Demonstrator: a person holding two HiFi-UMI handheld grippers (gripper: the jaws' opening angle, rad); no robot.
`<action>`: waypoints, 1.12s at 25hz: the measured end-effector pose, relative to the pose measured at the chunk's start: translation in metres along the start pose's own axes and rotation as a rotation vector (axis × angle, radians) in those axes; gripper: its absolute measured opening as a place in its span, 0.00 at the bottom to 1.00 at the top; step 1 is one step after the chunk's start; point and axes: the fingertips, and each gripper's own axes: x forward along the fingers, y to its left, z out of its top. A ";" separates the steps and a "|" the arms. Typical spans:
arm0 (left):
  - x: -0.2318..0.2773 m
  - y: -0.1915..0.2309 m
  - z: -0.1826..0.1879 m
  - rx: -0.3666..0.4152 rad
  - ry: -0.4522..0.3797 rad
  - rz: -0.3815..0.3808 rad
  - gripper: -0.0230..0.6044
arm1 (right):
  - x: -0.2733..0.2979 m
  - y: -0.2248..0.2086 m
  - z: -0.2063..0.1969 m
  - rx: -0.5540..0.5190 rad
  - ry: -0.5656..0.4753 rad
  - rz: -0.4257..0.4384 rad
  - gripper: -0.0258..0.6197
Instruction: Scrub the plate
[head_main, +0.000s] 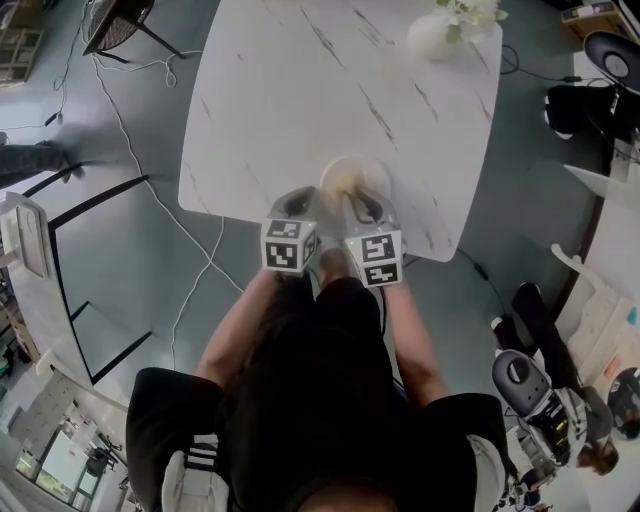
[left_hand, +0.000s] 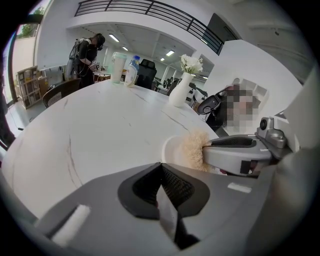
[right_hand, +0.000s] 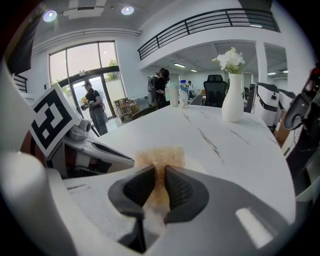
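**Scrubbing under way; finish not verifiable**

The plate (head_main: 374, 170) sits at the near edge of the table (head_main: 280, 90). The right gripper (right_hand: 159, 192) is clamped on a brush (right_hand: 160, 157), whose bristles rest on the plate. The left gripper (left_hand: 162, 192) is fully closed just beside the plate, with nothing discernible between its jaws. Judged mid-scrub; how clean the plate is cannot be told. A vase (head_main: 432, 35) stands well apart and nothing obstructs the work.

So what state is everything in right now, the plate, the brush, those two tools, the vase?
plate: flat on the table, near its edge.
right tool: shut on the brush.
brush: bristles against the plate.
left tool: shut, beside the plate.
vase: upright, white flowers in it.
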 end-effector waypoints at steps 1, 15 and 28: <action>0.000 -0.001 0.001 0.000 -0.002 -0.005 0.05 | -0.001 -0.002 -0.001 0.004 0.000 -0.006 0.13; 0.002 -0.014 0.001 0.022 0.018 -0.044 0.06 | -0.017 -0.023 -0.009 0.048 0.000 -0.069 0.13; 0.004 -0.018 0.003 0.028 0.020 -0.049 0.05 | -0.036 -0.050 -0.020 0.066 0.003 -0.145 0.13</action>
